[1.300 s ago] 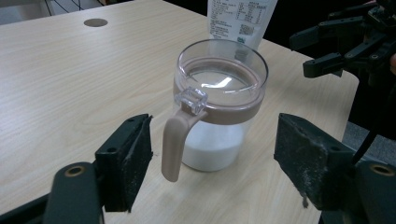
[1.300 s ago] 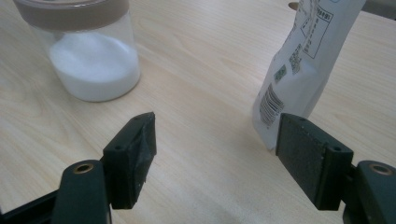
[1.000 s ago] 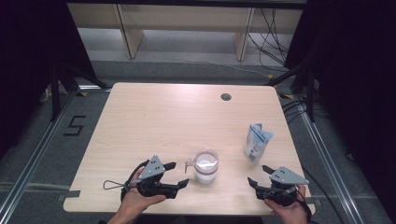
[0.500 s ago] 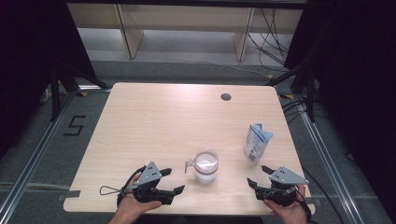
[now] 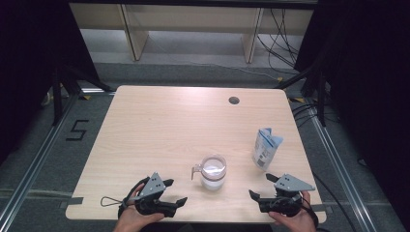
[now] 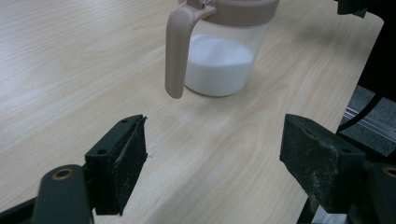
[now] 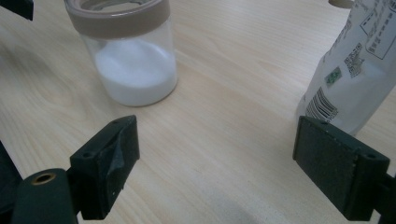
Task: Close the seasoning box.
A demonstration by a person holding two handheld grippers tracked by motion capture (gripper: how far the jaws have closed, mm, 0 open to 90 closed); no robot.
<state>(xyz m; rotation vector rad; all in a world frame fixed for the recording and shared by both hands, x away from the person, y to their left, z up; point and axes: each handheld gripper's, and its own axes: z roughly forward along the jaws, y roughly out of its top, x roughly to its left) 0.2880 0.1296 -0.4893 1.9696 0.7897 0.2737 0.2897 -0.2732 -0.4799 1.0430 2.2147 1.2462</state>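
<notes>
A clear jar (image 5: 213,172) with a tan collar and handle, partly filled with white powder, stands on the wooden counter (image 5: 169,125) near its front edge, between the two grippers. The left gripper (image 5: 174,192) rests at the front left, its jaws spread wide with nothing between them. In the left gripper view the jar (image 6: 219,51) stands ahead of the jaws and apart from them, its handle (image 6: 176,51) turned toward them. The right gripper (image 5: 261,186) sits at the front right, jaws also wide and empty. In the right gripper view the jar (image 7: 130,56) lies beyond the left-hand jaw, and a white pouch (image 7: 357,70) stands just beyond the other. From the high view, the pouch (image 5: 265,148) stands right of the jar.
</notes>
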